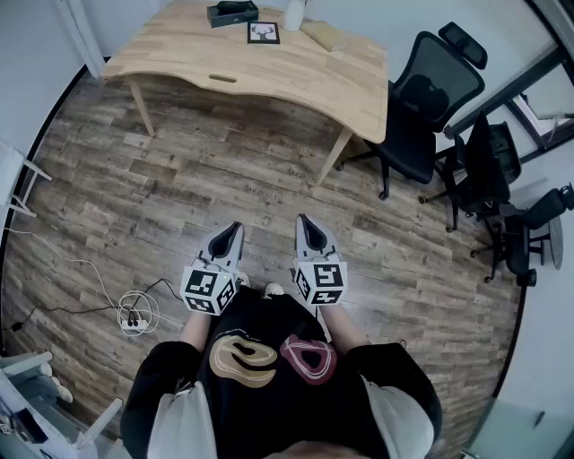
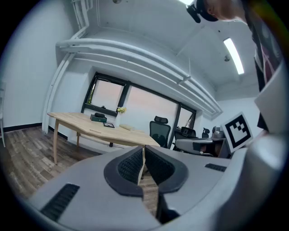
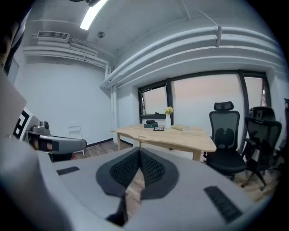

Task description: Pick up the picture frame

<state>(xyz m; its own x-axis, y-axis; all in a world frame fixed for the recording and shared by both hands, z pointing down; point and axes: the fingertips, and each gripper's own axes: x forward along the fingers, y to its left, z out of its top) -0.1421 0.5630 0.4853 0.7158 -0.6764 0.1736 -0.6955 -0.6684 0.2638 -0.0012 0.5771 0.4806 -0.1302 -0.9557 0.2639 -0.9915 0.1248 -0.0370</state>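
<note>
A small dark picture frame (image 1: pixel 264 33) lies flat on the far part of a wooden table (image 1: pixel 296 76). It shows tiny in the left gripper view (image 2: pixel 109 125) and in the right gripper view (image 3: pixel 158 128). My left gripper (image 1: pixel 236 229) and right gripper (image 1: pixel 302 220) hang side by side over the wood floor, close to my body and far short of the table. Both point toward the table, jaws pressed together with nothing between them. The same shut left gripper (image 2: pixel 144 150) and right gripper (image 3: pixel 139 152) fill the lower half of their own views.
On the table stand a dark box (image 1: pixel 232 12), a white vase (image 1: pixel 294 14) and a tan book (image 1: pixel 325 35). Black office chairs (image 1: pixel 427 103) crowd the right side. A power strip with cables (image 1: pixel 134 319) lies on the floor at the left.
</note>
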